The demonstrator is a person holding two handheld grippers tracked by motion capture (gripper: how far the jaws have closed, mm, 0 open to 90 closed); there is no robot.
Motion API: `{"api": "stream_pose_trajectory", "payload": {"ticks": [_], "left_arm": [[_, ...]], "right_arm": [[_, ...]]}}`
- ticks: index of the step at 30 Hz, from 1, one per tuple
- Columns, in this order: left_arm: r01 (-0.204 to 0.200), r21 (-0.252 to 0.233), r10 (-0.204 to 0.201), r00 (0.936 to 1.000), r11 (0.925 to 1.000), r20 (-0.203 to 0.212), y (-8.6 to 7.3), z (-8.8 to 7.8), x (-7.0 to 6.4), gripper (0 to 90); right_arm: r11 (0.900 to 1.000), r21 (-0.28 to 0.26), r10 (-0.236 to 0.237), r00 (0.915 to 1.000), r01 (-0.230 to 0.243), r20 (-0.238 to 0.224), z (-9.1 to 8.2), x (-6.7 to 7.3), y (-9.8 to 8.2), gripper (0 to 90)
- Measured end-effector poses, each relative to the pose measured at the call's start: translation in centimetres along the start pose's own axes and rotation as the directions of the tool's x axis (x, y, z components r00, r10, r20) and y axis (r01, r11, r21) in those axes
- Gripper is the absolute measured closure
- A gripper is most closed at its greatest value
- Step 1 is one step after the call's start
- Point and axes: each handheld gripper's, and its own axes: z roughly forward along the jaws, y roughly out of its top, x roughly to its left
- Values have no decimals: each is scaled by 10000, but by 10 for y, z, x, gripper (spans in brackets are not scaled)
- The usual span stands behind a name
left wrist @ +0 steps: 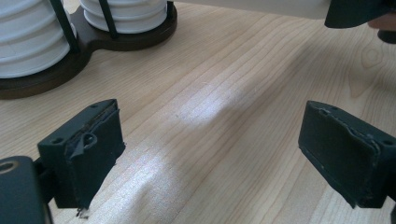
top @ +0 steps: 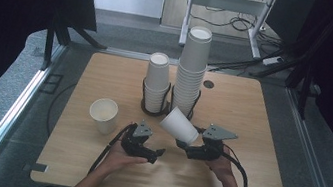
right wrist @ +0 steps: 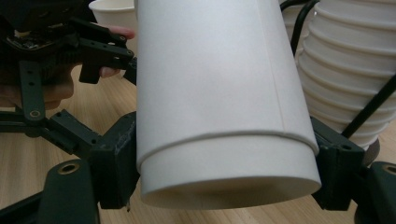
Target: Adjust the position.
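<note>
Cup [top: 179, 125], white smooth paper, tapered, pinched at base by right gripper [top: 185, 146] jaws above wooden bench [top: 258, 138]; long axis tilted, mouth pointed up-left toward ribbed cup stacks [top: 191, 72]. Left gripper [top: 155, 155] jaws spread, nothing held.

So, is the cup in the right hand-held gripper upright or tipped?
Tipped: the cup lies slanted between the right hand-held gripper jaws, above the table.

The high view is looking forward and down from above the near edge of the worktop [top: 235, 92], taking in all of it. The left gripper view is skimming low over the wood, facing the far cup holder [left wrist: 126, 42]. The right gripper view is sitting very close (almost touching) behind a held cup [right wrist: 219, 107], sharing the stacked cups [right wrist: 350, 70] with both others.
</note>
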Motion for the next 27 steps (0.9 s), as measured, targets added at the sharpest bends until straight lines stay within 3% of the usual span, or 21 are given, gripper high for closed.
{"api": "stream_pose_trajectory", "payload": {"ticks": [8, 19, 27], "left_arm": [[424, -206, -419, 9988, 9989, 267, 0, -3, 2, 67], [696, -264, -681, 9963, 9972, 531, -1, -3, 3, 68], [1201, -508, -1148, 9887, 9915, 966, 1, -7, 6, 68]], "right_arm": [[9962, -785, 382, 9992, -373, 96, -3, 3, -3, 237], [9913, -1172, 623, 9979, -601, 152, -8, 4, -9, 236], [9837, -1636, 786, 9968, -748, 170, -10, 6, -9, 236]]}}
